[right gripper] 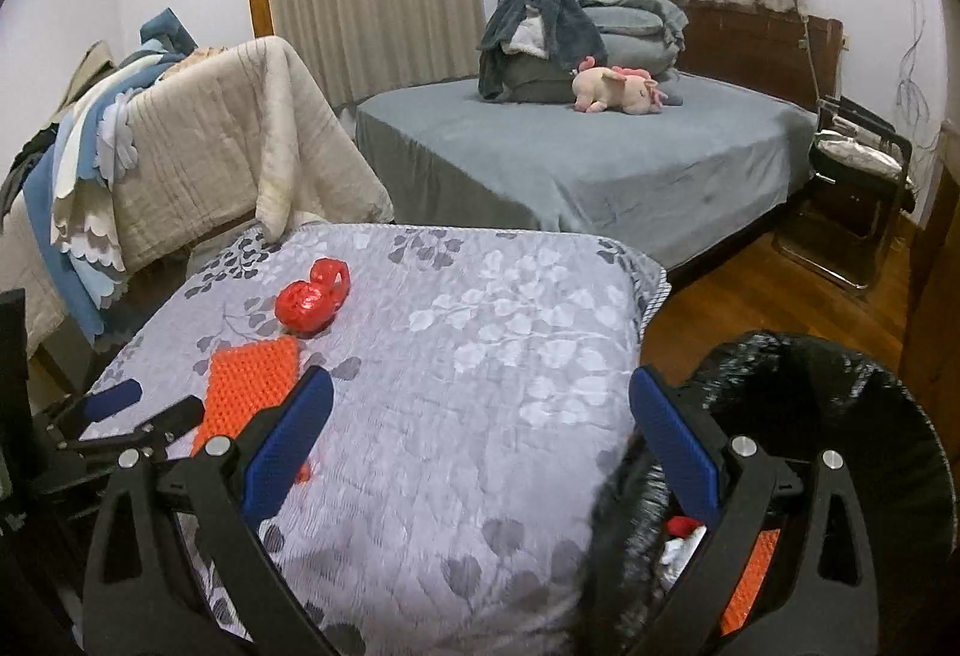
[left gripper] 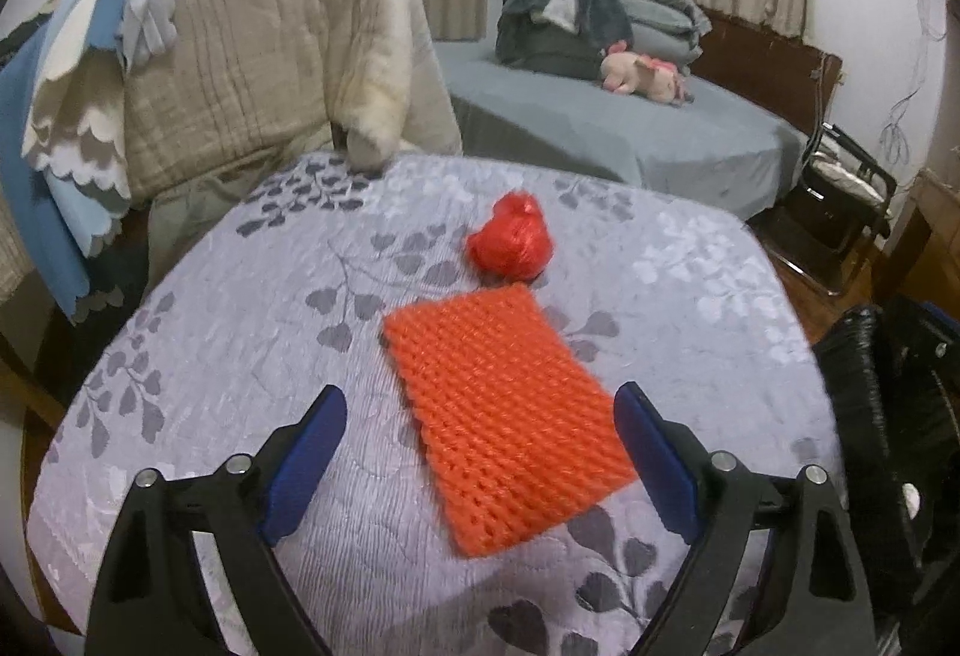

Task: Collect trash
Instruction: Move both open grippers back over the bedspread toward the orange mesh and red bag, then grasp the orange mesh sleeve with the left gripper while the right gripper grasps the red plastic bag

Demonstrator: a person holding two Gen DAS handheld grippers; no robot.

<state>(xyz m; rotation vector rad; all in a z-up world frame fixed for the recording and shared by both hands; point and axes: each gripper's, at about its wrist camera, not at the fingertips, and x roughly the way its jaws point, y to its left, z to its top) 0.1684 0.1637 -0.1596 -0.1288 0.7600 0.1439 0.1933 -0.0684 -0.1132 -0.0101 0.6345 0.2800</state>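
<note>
An orange foam net sleeve [left gripper: 507,425] lies flat on the leaf-patterned table cover [left gripper: 240,332]. A crumpled red plastic bag [left gripper: 509,236] sits just beyond it. My left gripper [left gripper: 480,446] is open and empty, its jaws either side of the sleeve's near end, just above the table. In the right wrist view the sleeve [right gripper: 252,380] and red bag [right gripper: 312,299] are at the left, with the left gripper [right gripper: 150,404] over the sleeve. My right gripper [right gripper: 480,446] is open and empty above the table's right edge, next to a black-lined bin [right gripper: 840,416] holding red, white and orange trash.
A chair draped with beige and blue blankets [left gripper: 252,56] stands behind the table. A grey bed [right gripper: 600,158] with folded bedding and a pink plush toy [right gripper: 618,92] is beyond. A folding chair [right gripper: 858,188] stands at the right wall. The bin [left gripper: 900,416] is right of the table.
</note>
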